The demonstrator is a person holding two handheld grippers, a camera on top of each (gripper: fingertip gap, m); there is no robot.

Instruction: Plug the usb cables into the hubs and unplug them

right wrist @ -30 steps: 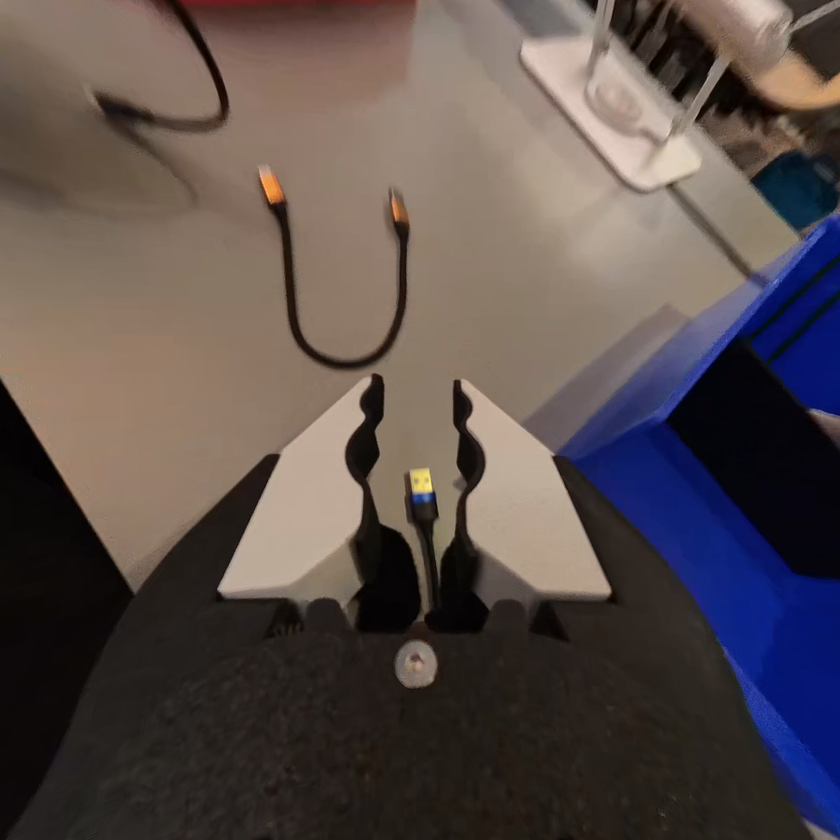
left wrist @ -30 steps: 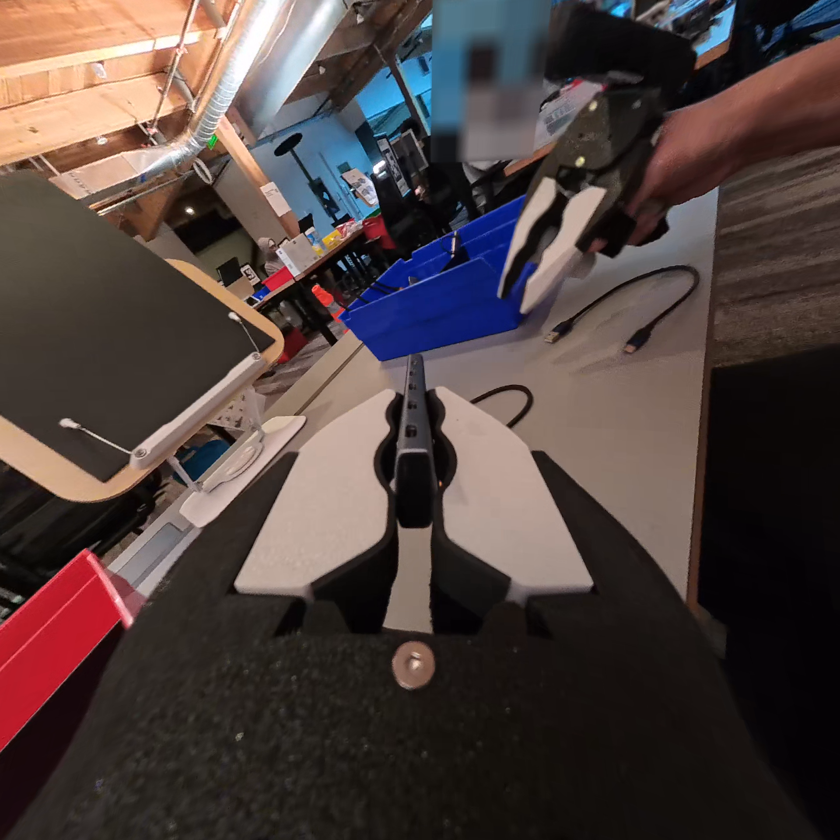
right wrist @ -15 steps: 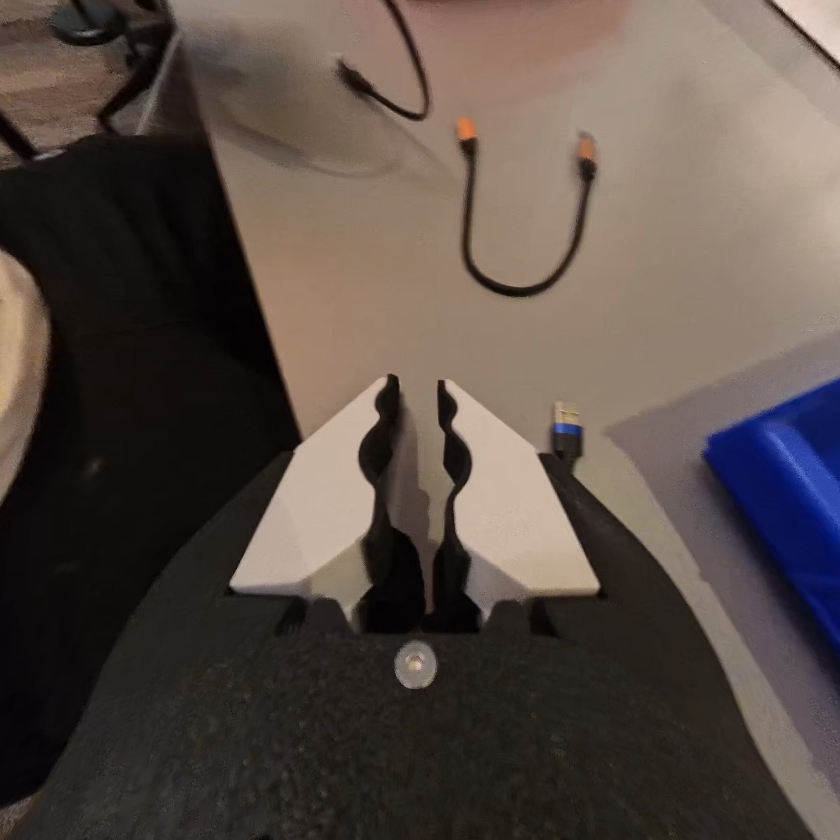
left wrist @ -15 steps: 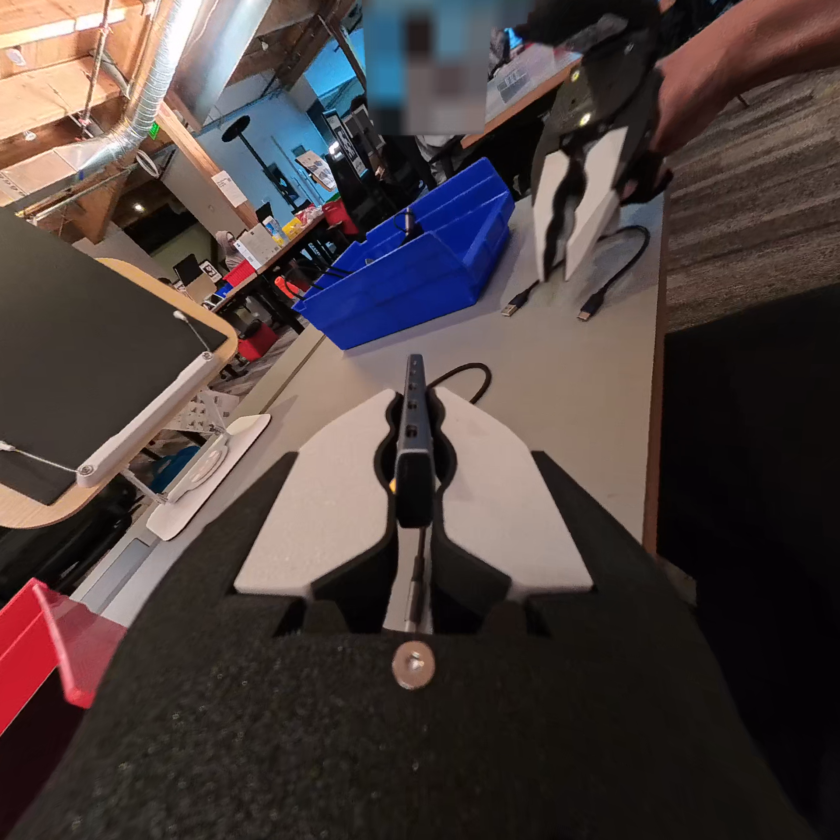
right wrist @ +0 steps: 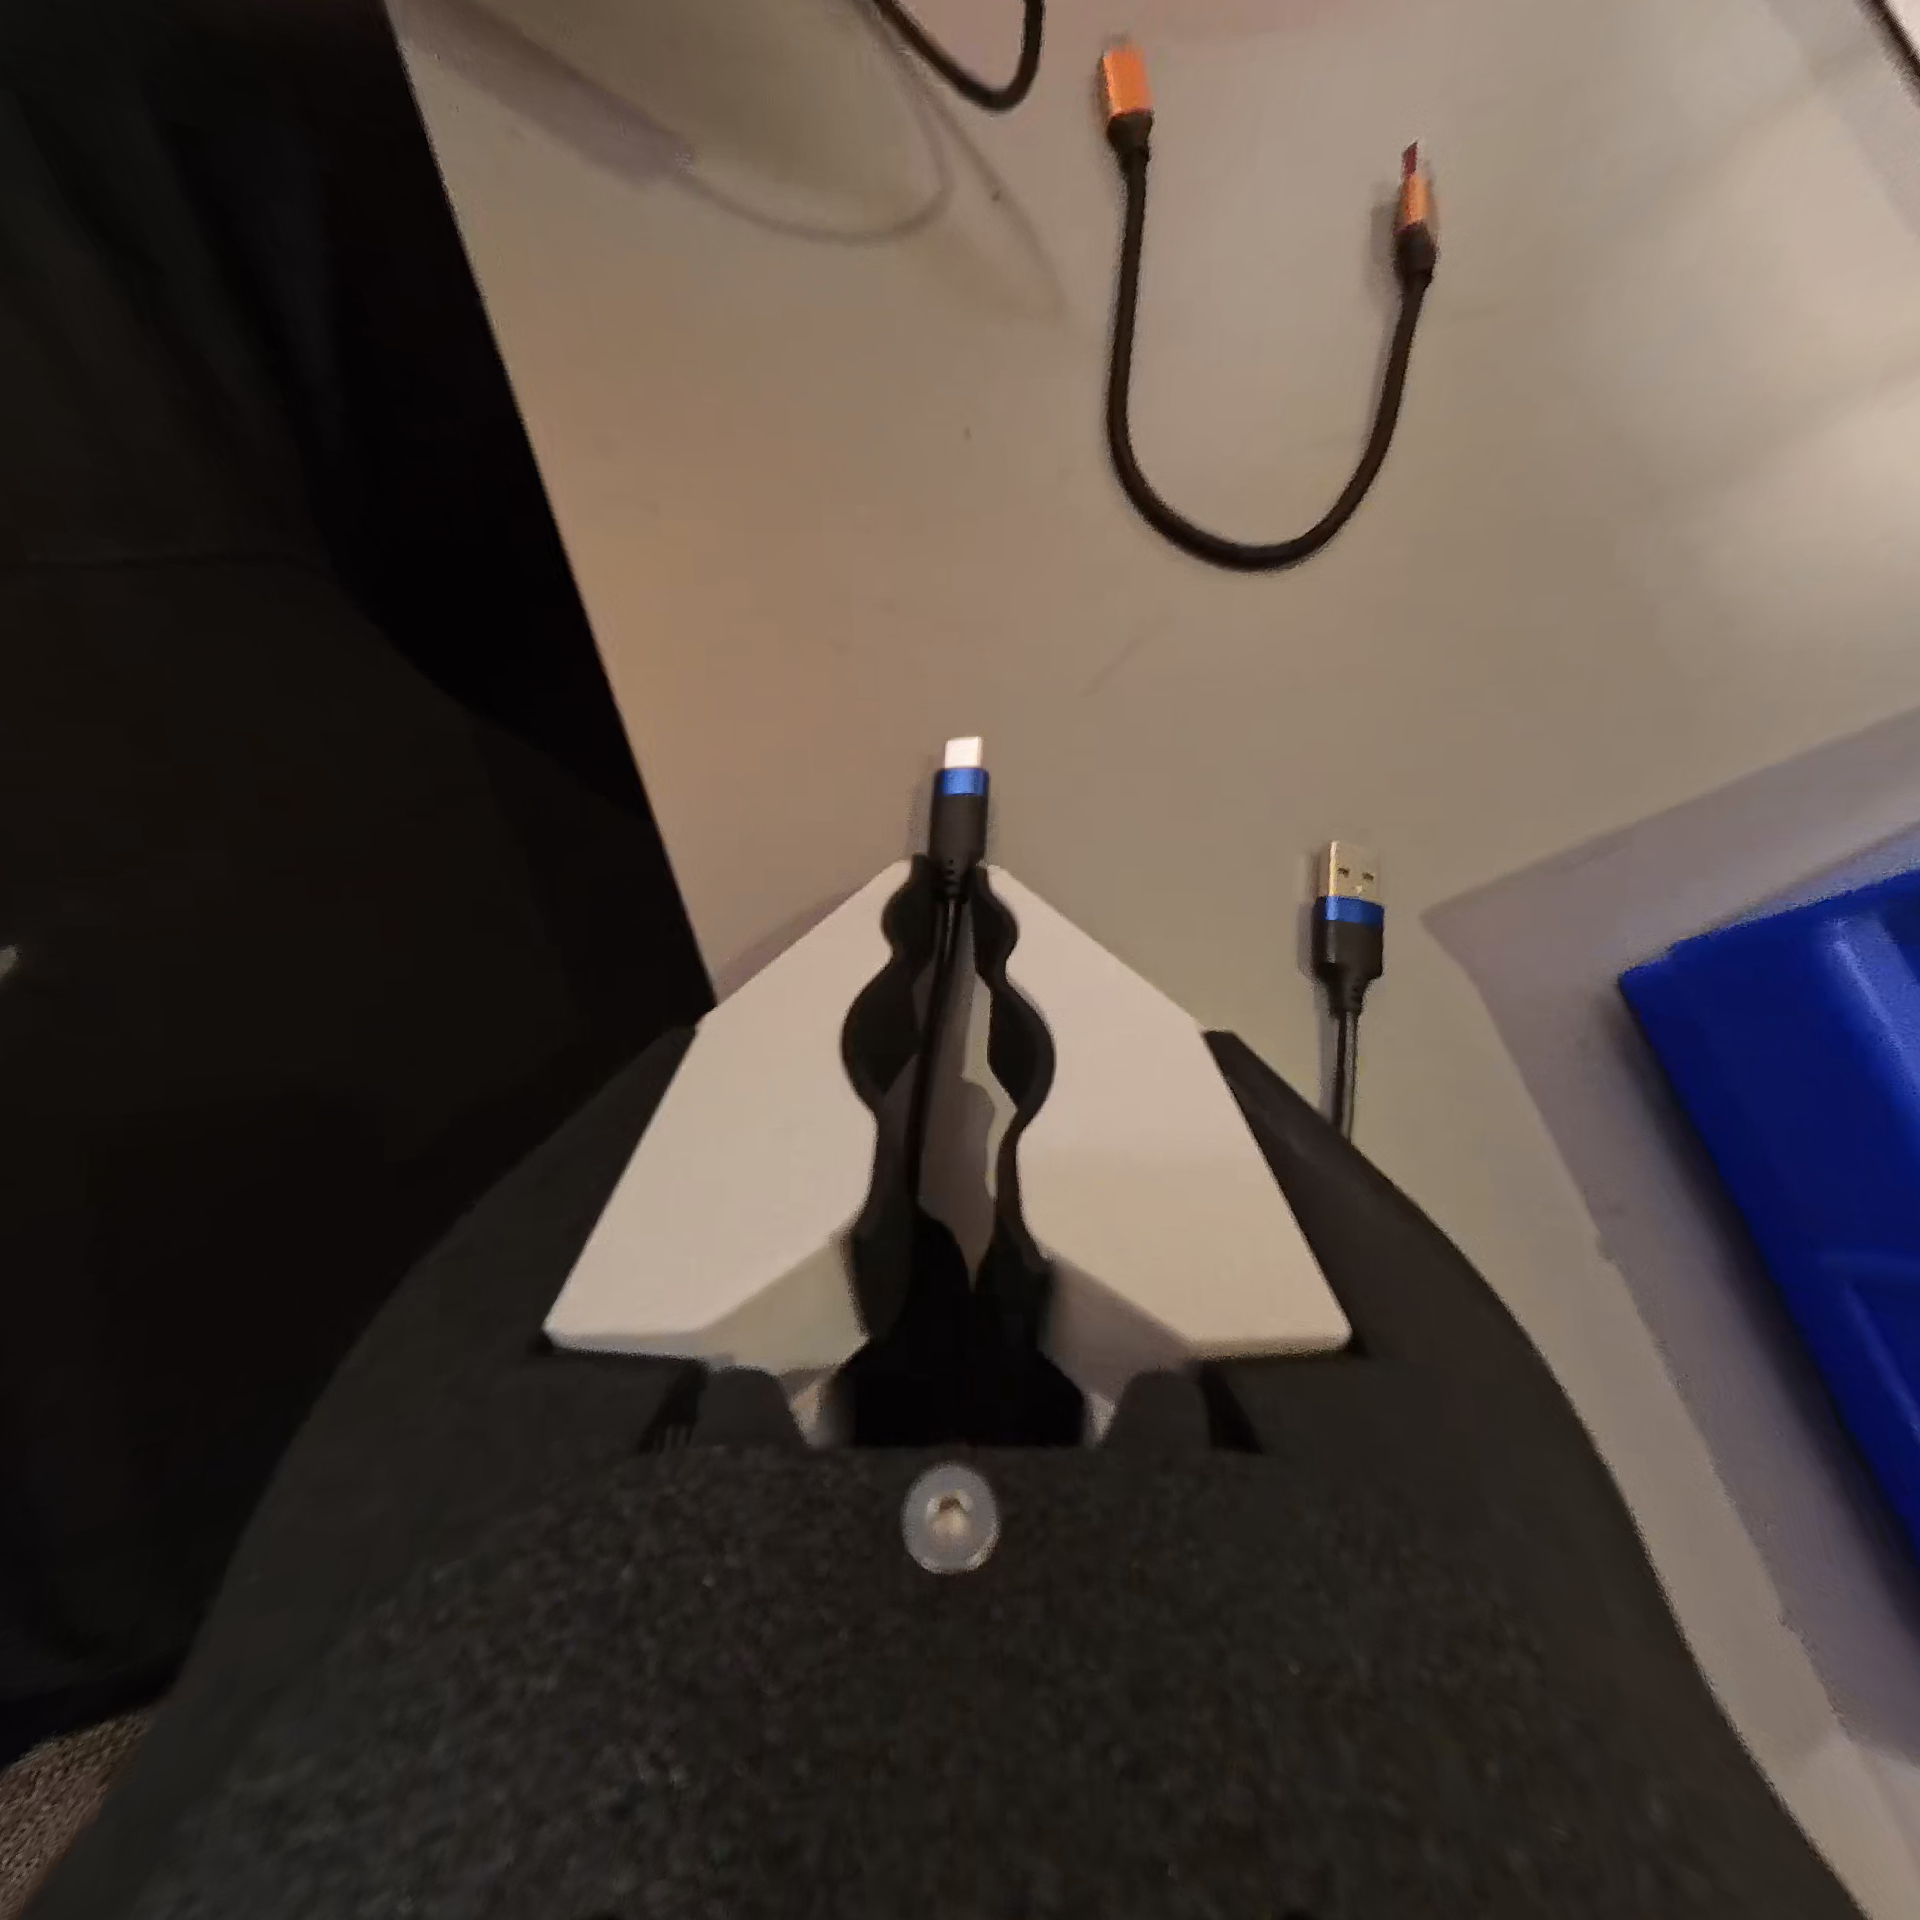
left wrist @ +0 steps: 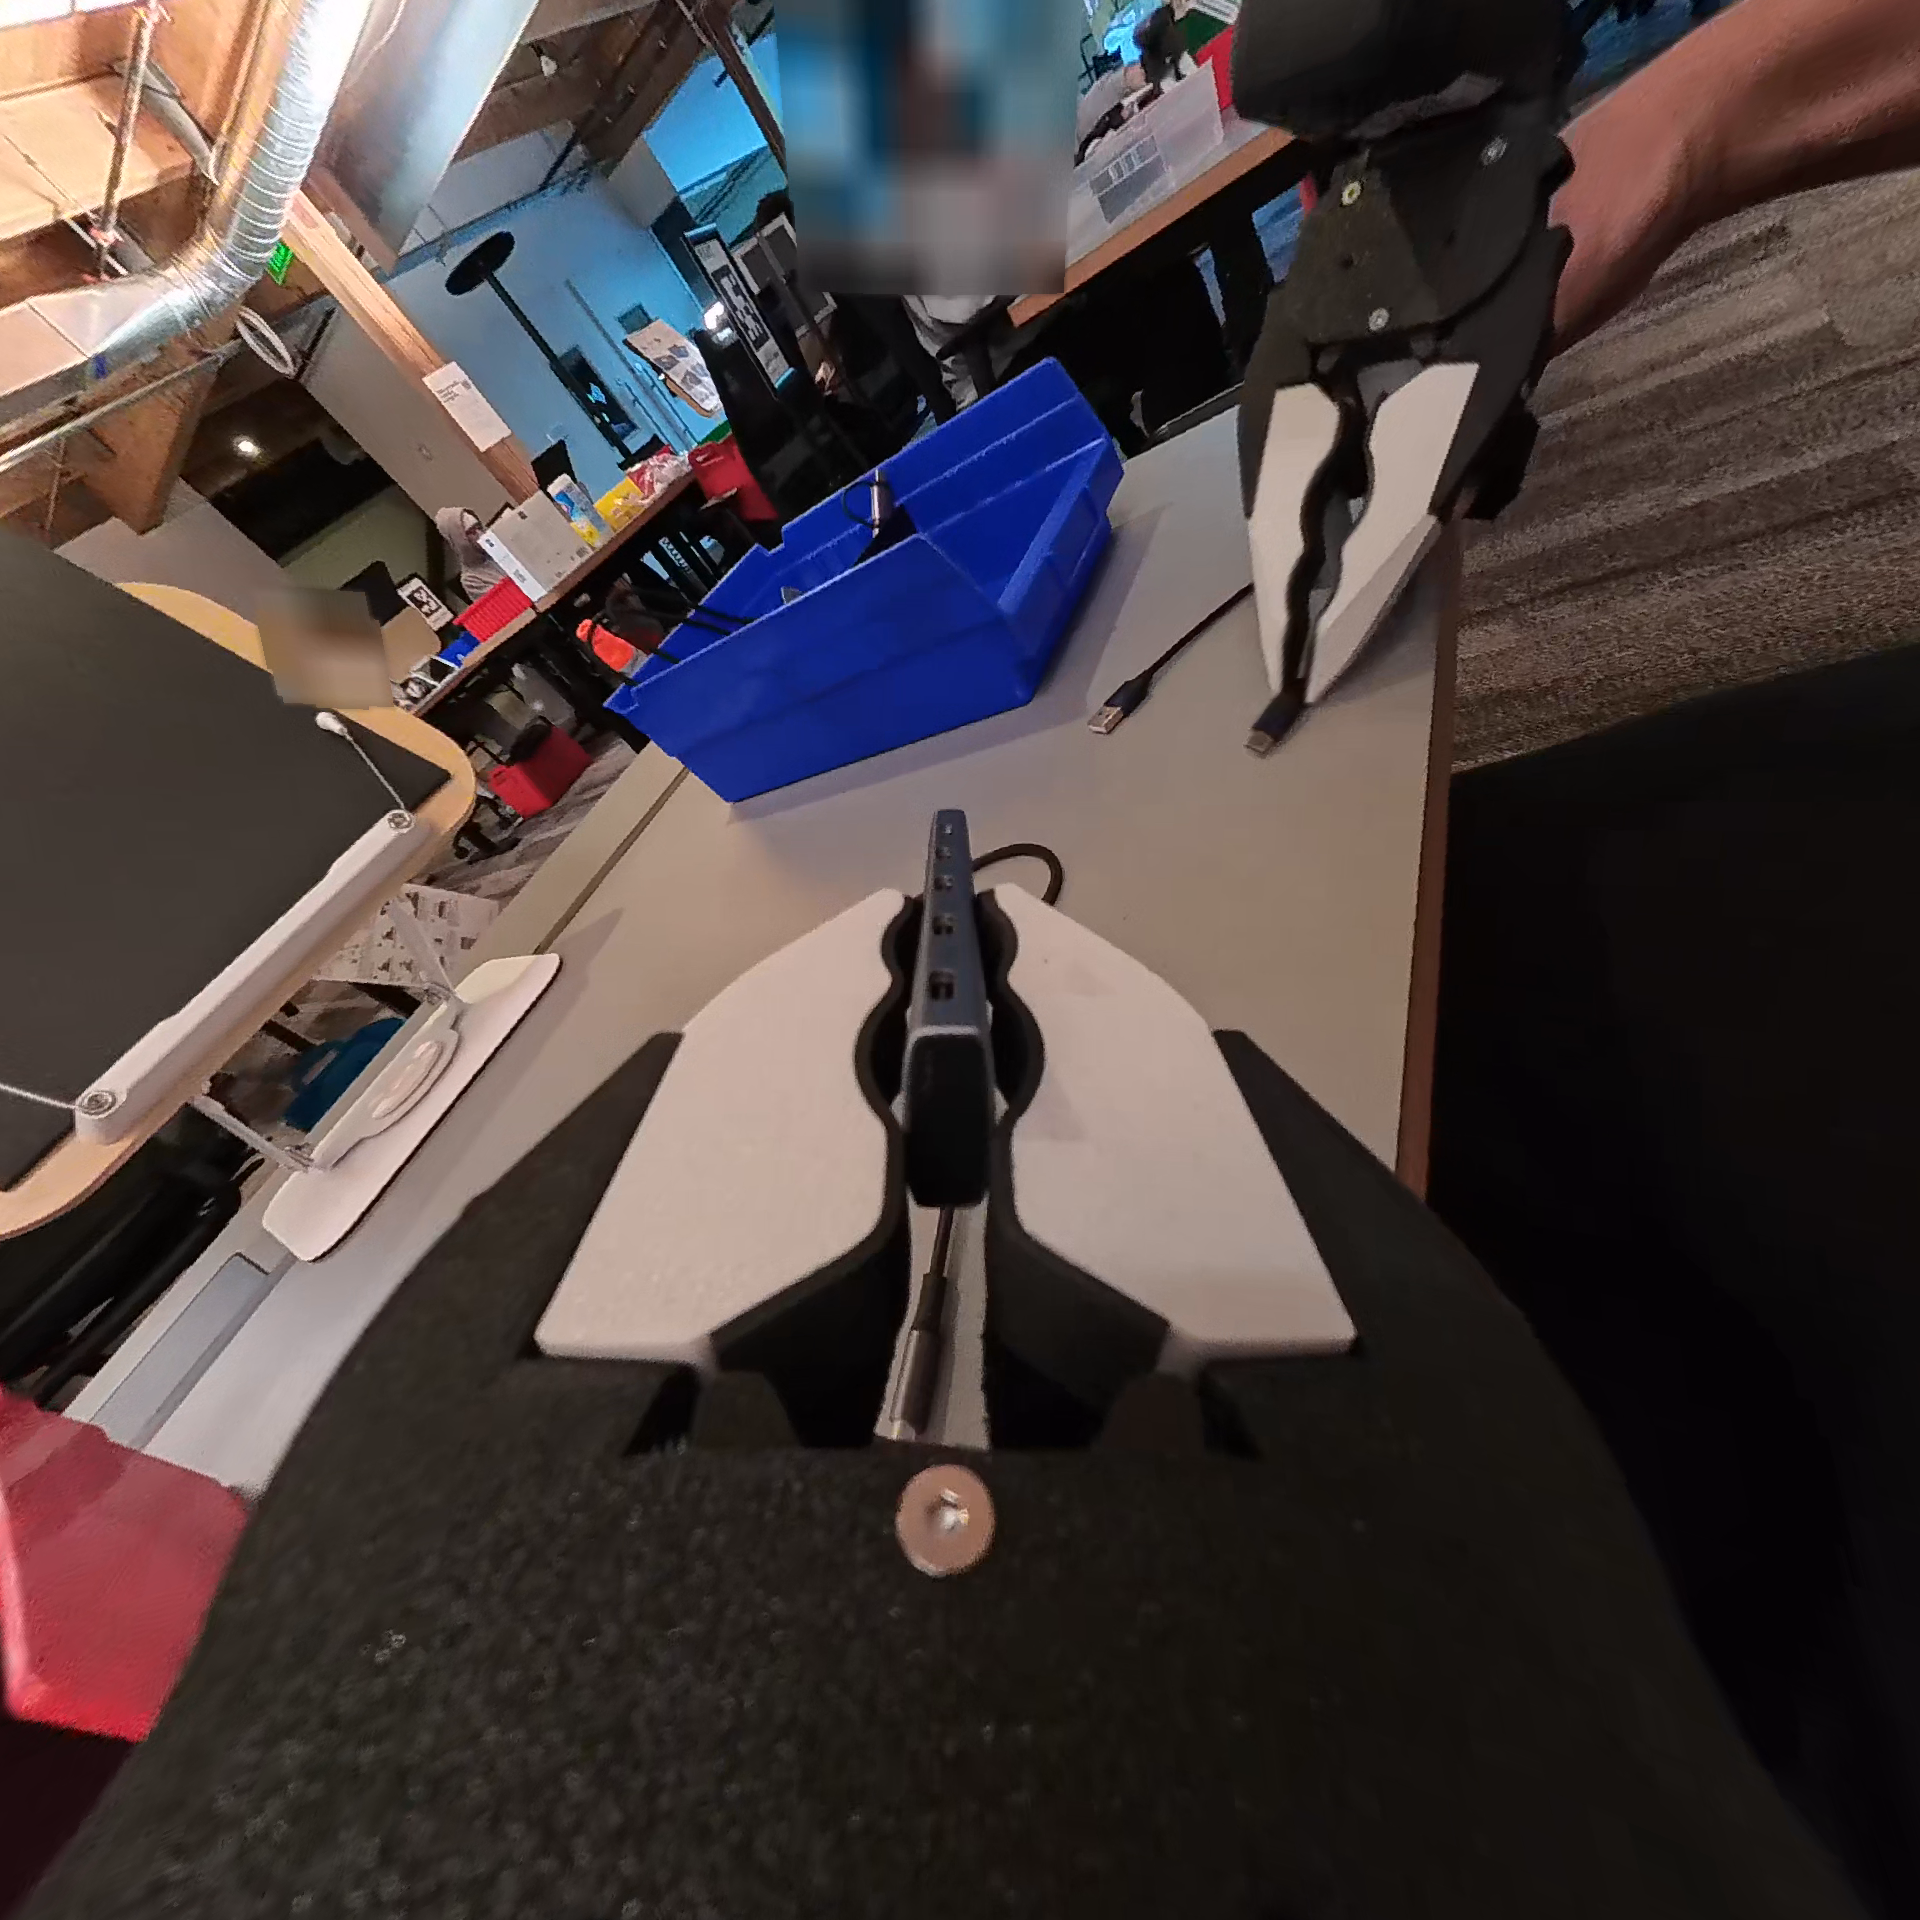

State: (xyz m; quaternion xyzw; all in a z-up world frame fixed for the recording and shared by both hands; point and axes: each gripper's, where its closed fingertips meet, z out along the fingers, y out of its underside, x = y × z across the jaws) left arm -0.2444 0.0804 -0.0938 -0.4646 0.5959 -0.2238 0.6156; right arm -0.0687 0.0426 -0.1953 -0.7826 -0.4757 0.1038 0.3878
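We see the left gripper (left wrist: 945, 914) with its white fingers pinching a slim dark-grey USB hub (left wrist: 948, 997) edge-up, the row of ports facing up, and its thin black lead running back between the fingers. Below it lies the pale grey table (left wrist: 1195, 831). Over at the table's far edge, the right gripper (right wrist: 951, 883) points down at a black cable with blue-ringed plugs (right wrist: 956, 810), and its white fingertips are closed on the cable just behind the small plug, which sticks out past the tips. The cable's larger flat plug (right wrist: 1351, 909) lies on the table just to the side. Farther off lies a short black cable with orange plugs (right wrist: 1257, 540), bent in a U. A blue plastic bin (left wrist: 883, 613) sits beyond the hub.
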